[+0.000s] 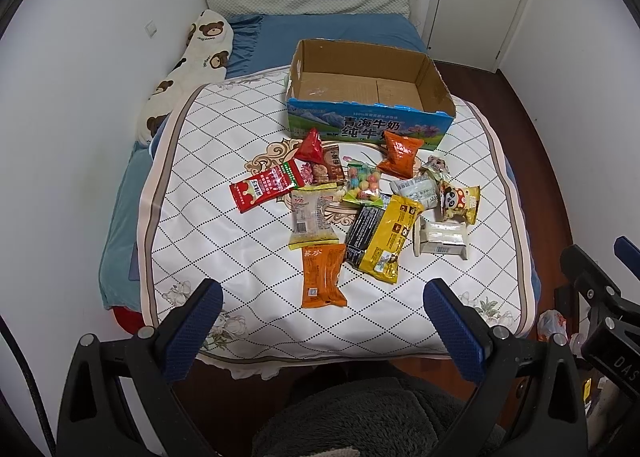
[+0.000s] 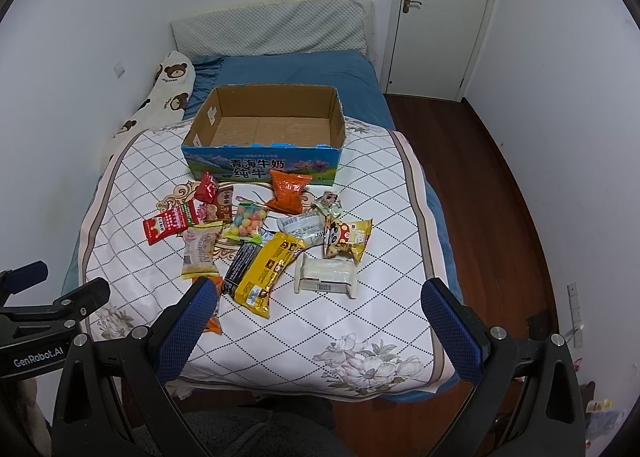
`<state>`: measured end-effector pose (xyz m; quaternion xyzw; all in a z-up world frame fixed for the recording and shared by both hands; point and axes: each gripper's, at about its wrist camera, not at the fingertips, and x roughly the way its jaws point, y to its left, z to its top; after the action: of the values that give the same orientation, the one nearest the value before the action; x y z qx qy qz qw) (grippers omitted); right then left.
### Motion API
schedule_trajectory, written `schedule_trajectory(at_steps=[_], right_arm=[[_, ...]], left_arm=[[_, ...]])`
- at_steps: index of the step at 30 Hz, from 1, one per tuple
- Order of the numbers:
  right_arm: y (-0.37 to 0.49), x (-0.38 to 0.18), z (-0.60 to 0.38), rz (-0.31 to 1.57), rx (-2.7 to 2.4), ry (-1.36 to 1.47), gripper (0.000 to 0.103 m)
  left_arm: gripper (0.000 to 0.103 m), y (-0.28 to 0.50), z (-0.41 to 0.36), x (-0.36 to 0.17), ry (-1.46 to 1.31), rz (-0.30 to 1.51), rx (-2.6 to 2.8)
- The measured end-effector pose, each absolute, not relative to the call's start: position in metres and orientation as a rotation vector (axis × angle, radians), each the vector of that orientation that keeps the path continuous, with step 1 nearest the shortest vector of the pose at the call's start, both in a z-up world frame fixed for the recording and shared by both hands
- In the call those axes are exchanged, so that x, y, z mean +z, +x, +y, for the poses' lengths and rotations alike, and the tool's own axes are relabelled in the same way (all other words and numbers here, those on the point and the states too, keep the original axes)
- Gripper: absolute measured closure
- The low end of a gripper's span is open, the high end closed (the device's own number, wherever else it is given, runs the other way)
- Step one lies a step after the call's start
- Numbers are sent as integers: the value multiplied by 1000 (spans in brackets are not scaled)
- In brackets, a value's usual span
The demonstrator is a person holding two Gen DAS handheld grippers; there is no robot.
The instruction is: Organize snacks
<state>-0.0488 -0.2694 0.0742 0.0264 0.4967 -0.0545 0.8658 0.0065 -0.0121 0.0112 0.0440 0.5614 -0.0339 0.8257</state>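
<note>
Snacks (image 1: 360,209) loose on bed (image 1: 240,241) — cardboard box (image 1: 436,69) empty.

Snack packets lie scattered on the quilted cover, all just near of the open box, which sits at the far middle of the cover; an orange packet (image 1: 323,276) lies nearest. Left hand-held gripper (image 1: 322,321) and right hand-held gripper (image 2: 320,317) both hover at the near edge of the bed — fingers spread wide, holding nothing.

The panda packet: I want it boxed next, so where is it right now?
In both views the panda packet lies at the right edge of the snack pile, just behind the white wrapped bar and in front of the box's right corner.
</note>
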Motion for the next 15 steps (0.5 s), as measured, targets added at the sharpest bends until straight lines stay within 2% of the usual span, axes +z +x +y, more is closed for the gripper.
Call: schedule_trajectory(at_steps=[7, 15], right_arm=[[-39, 52, -266, 1081, -98, 102, 0], [10, -71, -265, 1259, -68, 232, 1]], left_arm=[[0, 23, 5, -17, 78, 1205, -16], [0, 72, 32, -154, 54, 1465, 32]])
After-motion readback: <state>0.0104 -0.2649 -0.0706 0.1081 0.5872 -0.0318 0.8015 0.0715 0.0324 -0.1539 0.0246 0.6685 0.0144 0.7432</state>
